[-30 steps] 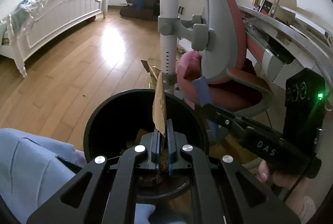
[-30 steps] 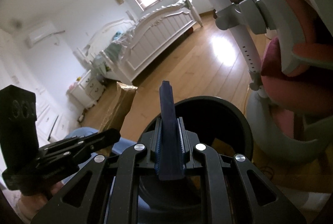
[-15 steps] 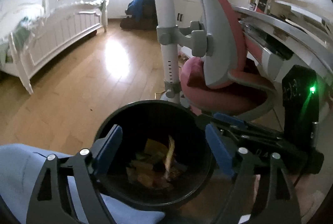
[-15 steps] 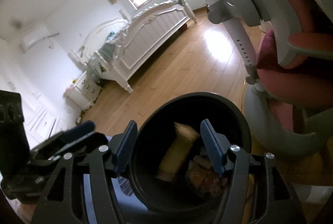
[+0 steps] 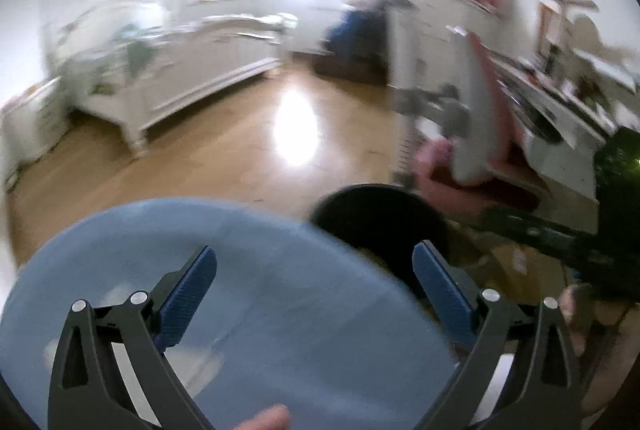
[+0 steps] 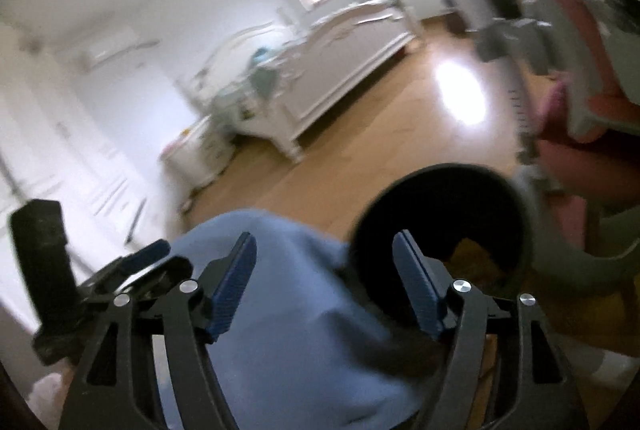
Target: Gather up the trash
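The black trash bin (image 6: pixel 440 230) sits on the wooden floor (image 5: pixel 240 150) beside the person's blue-clad knee (image 5: pixel 248 290), with yellowish scraps (image 6: pixel 476 254) visible low inside it in the right wrist view. From the right gripper (image 6: pixel 324 278) the bin's mouth lies at about one o'clock, just beyond the right-hand fingertip and partly behind it; from the left gripper (image 5: pixel 316 282) the same bin (image 5: pixel 380 218) sits at roughly one o'clock too, farther up the frame and half hidden by the knee. The right gripper therefore looks the nearer of the two (both views are smeared by motion, so this is a judgement). Both sets of jaws stand wide apart with nothing between them. The bin is round, so it offers no long axis to line up with; no loose trash shows on the floor within either view. The pink chair (image 5: pixel 472 134) stands just past the bin at two o'clock, the white bed (image 5: pixel 192 70) well apart at eleven.
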